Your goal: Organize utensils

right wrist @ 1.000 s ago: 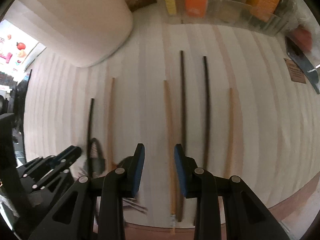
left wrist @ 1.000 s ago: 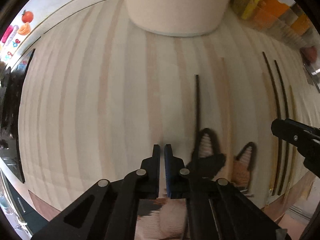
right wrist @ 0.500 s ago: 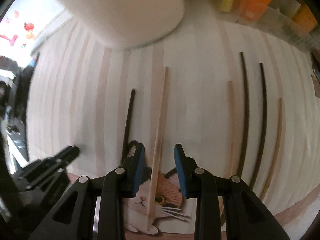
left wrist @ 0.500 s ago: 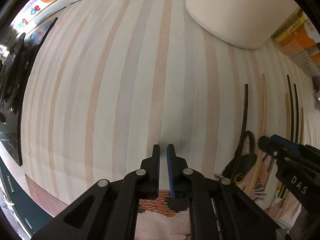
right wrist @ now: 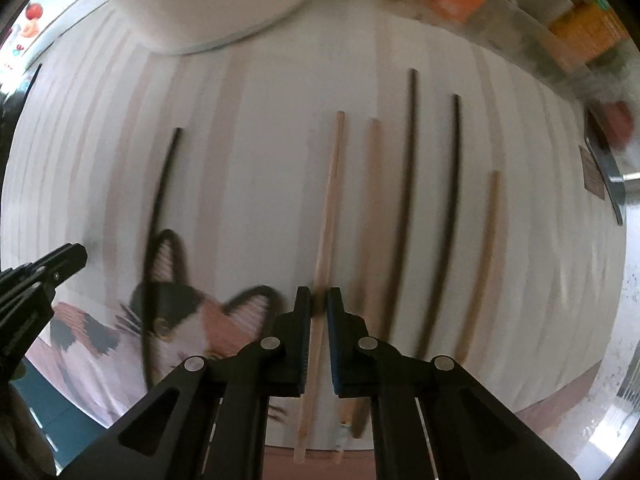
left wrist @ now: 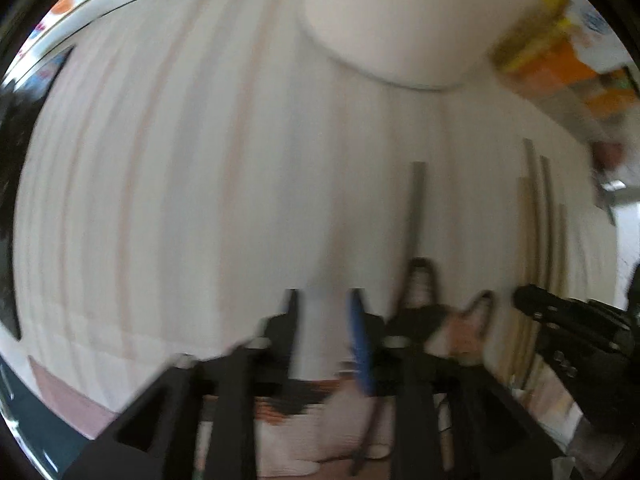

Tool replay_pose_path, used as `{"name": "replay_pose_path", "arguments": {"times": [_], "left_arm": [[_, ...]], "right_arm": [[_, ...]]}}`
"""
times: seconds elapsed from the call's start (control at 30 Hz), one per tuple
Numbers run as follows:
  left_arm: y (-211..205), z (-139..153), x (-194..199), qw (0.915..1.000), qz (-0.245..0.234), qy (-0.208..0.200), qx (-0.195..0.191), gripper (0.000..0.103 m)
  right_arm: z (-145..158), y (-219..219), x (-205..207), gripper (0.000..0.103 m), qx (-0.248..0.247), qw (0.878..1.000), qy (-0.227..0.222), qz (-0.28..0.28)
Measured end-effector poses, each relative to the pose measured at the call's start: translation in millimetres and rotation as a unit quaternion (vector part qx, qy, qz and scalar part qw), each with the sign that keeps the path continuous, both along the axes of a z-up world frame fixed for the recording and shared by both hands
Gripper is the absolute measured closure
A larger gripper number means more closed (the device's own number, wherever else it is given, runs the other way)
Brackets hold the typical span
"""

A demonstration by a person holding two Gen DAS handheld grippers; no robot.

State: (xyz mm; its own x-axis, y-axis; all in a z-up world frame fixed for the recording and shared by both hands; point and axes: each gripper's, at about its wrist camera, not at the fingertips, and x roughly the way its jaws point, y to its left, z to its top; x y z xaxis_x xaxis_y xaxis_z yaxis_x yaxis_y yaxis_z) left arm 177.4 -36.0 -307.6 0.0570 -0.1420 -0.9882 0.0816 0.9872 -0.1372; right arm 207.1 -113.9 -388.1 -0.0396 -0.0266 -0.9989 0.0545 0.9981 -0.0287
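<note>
Chopsticks lie side by side on the striped tabletop (right wrist: pixel 248 184), running near to far. My right gripper (right wrist: pixel 318 306) points straight down and its jaws are closing on a light wooden chopstick (right wrist: pixel 330 200), which sits between the pads. Just right of it lie another wooden chopstick (right wrist: pixel 370 216), two black chopsticks (right wrist: pixel 404 208), then a third wooden one (right wrist: pixel 482 264). A lone black chopstick (right wrist: pixel 162 196) crosses the cat-face mat (right wrist: pixel 176 320) to the left. My left gripper (left wrist: pixel 324 320) hangs over bare table, its jaws opening with nothing between them.
</note>
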Motion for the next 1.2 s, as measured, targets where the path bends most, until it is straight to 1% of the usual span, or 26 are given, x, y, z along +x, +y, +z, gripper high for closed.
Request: {"name": "replay_pose_path", "arguments": {"times": [0.07,0.13,0.23,0.27,0.3,0.33,0.4,0.47,0.57,0.63,0.67,0.77,0.9,0.97,1.0,1.03,1.2], "left_arm": [[-13,0,0,0.9998,-0.012,-0.001,-0.013,0.063],[-30,-2,0,0.9995,-0.031,0.0,-0.005,0.063],[-54,-8,-2,0.9976,-0.064,-0.007,0.025,0.064],[-61,-11,-3,0.9962,-0.074,-0.012,0.045,0.066],[-64,-14,-4,0.9944,-0.081,-0.02,0.065,0.078],[-66,-13,-4,0.9934,-0.084,-0.032,0.071,0.09],[-65,-15,-2,0.9929,-0.085,-0.036,0.076,0.098],[-62,-16,2,0.9923,-0.078,-0.038,0.088,0.099],[-43,-16,11,0.9936,-0.056,-0.038,0.09,0.099],[-33,-16,16,0.9937,-0.045,-0.037,0.096,0.099],[-30,-16,18,0.9939,-0.041,-0.036,0.096,0.099],[-18,-16,27,0.9949,-0.029,-0.034,0.09,0.099],[-8,-11,33,0.9951,-0.027,-0.035,0.088,0.099],[-13,-10,28,0.9952,-0.026,-0.035,0.087,0.099],[-13,-11,21,0.9956,-0.024,-0.035,0.084,0.099],[-6,-15,14,0.996,-0.02,-0.034,0.08,0.099],[2,-14,12,0.9966,-0.017,-0.034,0.073,0.099]], "right_arm": [[-1,-12,-4,0.095,0.003,1.0,0.003,-0.016],[-1,-18,-5,0.095,0.009,1.0,0.003,-0.027],[-2,-37,-12,0.095,0.015,0.999,0.004,-0.043],[-1,-53,-13,0.095,0.02,0.999,0.004,-0.049],[-3,-58,-9,0.095,0.022,0.998,0.004,-0.053],[-3,-61,-10,0.095,0.023,0.998,0.004,-0.056],[-2,-76,-9,0.095,0.025,0.998,0.004,-0.059],[0,-91,-7,0.095,0.023,0.998,0.003,-0.059],[1,-88,-6,0.095,0.013,0.998,0.0,-0.058],[4,-59,-4,0.095,0.008,0.998,-0.004,-0.058],[2,-52,-8,0.095,0.011,0.998,-0.008,-0.06],[4,-41,-9,0.095,0.023,0.998,-0.017,-0.06],[4,-26,-6,0.095,0.04,0.998,-0.015,-0.04],[4,-20,-5,0.095,0.046,0.998,-0.012,-0.03],[5,-16,-4,0.095,0.039,0.999,-0.01,-0.022],[7,-17,-2,0.095,0.037,0.999,-0.008,-0.019],[7,-18,4,0.095,0.04,0.999,0.002,-0.017]]}}
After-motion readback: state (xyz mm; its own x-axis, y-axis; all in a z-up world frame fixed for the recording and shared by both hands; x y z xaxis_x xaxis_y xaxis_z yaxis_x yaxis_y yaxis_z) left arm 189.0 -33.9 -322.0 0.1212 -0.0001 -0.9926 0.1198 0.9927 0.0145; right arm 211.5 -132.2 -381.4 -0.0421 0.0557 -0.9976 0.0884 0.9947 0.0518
